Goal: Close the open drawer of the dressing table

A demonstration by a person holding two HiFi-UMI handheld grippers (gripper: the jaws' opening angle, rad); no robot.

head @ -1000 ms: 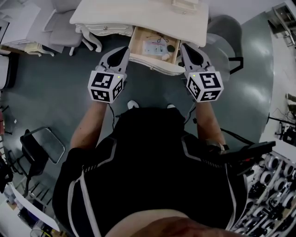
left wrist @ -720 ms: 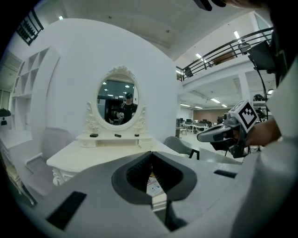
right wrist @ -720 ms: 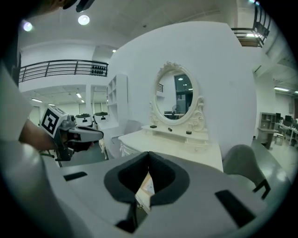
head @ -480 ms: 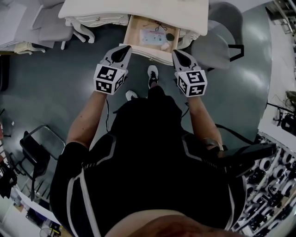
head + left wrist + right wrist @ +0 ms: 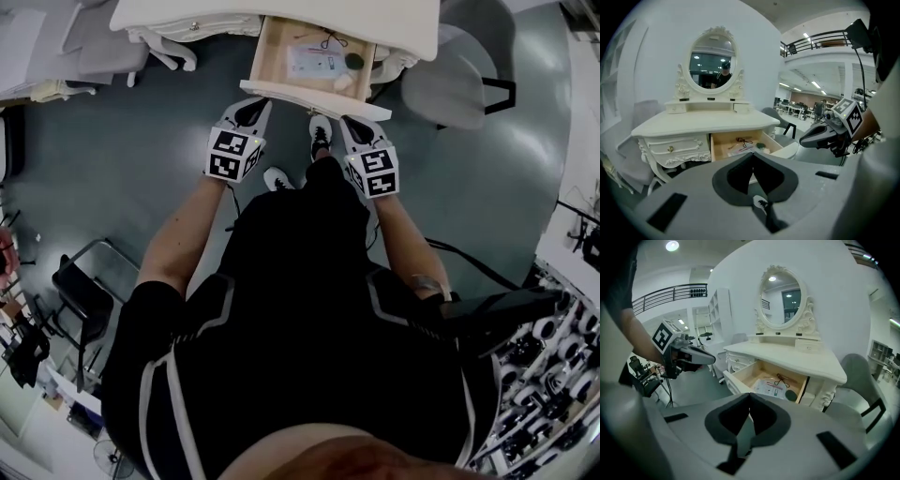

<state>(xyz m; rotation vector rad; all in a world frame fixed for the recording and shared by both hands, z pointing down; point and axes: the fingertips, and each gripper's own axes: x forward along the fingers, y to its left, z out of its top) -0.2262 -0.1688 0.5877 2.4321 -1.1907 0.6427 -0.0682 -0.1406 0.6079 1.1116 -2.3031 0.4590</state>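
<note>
Left gripper [image 5: 255,109] and right gripper [image 5: 347,123], jaws pressed together, empty, face the open drawer [image 5: 309,97] at 12 o'clock, apparently poised to push.

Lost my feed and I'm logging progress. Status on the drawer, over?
Both shut, empty: left gripper, right gripper, short of the drawer. It stands open, loose items inside. Nothing seen blocking its path.
</note>
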